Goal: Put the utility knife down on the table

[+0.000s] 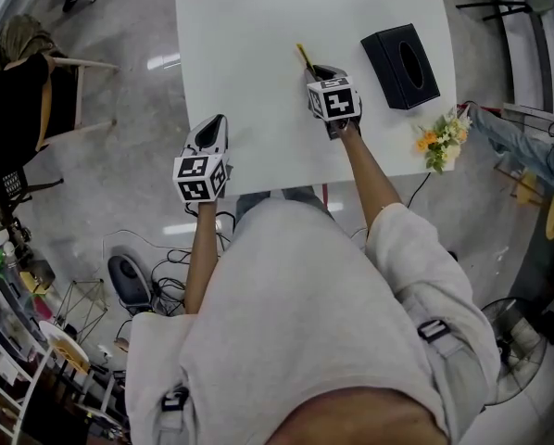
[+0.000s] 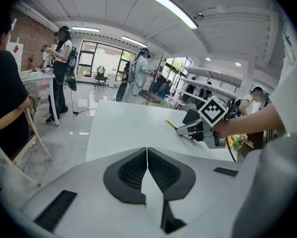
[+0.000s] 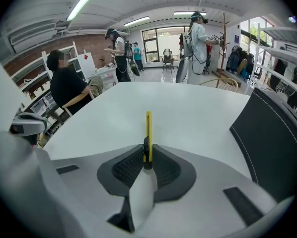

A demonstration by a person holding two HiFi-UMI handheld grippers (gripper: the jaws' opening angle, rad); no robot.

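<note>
Right jaws: right gripper [image 3: 147, 155] clenched on yellow utility knife [image 3: 148, 128], which sticks out forward.
Left jaws: left gripper [image 2: 147, 157] pressed together, nothing between.
Knife place: upper centre of head view, over white table [image 1: 249, 44]; contact unclear.
Nearby: black tissue box [image 1: 399, 65], table's upper right.

Smooth matt white table [image 1: 249, 63], yellow plastic utility knife [image 3: 148, 125], black leather-look box [image 1: 399, 65]
</note>
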